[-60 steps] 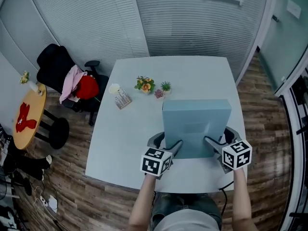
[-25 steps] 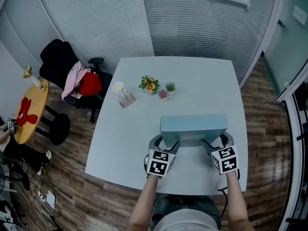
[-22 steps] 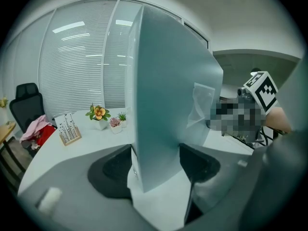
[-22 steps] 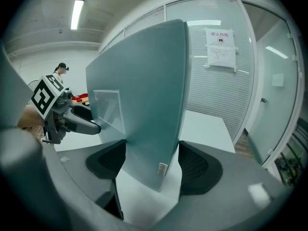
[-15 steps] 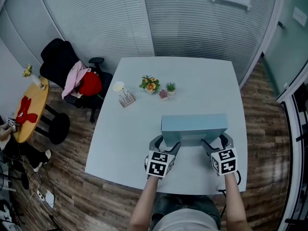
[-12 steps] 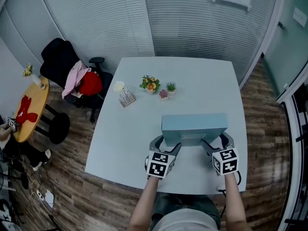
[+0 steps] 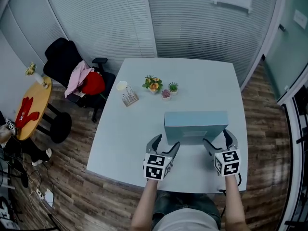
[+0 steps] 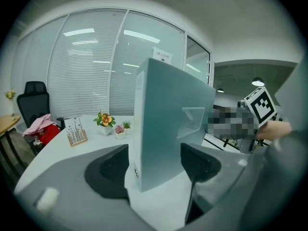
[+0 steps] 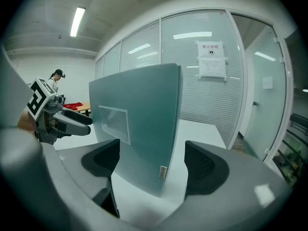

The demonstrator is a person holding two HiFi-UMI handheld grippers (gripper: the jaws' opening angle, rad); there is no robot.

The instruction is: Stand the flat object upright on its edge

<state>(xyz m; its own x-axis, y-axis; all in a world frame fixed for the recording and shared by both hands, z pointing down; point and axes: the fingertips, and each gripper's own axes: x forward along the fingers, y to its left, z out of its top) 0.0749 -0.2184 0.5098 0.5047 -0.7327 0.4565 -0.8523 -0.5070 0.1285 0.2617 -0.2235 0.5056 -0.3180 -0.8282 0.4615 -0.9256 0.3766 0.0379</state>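
The flat object, a pale blue-green box [image 7: 196, 124], stands upright on its long edge on the white table [image 7: 139, 129], near the front. My left gripper [image 7: 165, 143] straddles its left end. In the left gripper view the box [image 8: 168, 124] rises between the dark pads [image 8: 113, 170] with a gap on each side, so this gripper is open. My right gripper [image 7: 217, 141] straddles the right end. Its jaws have just been opening. The box [image 9: 139, 129] stands between its pads [image 9: 204, 165], and neither pad touches it.
At the back left of the table are small potted plants [image 7: 154, 84], a card holder [image 7: 129, 97] and a cup [image 7: 121, 85]. To the left of the table stand a black chair with pink and red cloth [image 7: 72, 76] and a round wooden table [image 7: 31, 105]. Blinds and glass walls stand behind.
The box, earlier leaning back with its broad face showing, now stands upright. Both grippers have drawn back slightly toward me, and the right jaws have spread wider.
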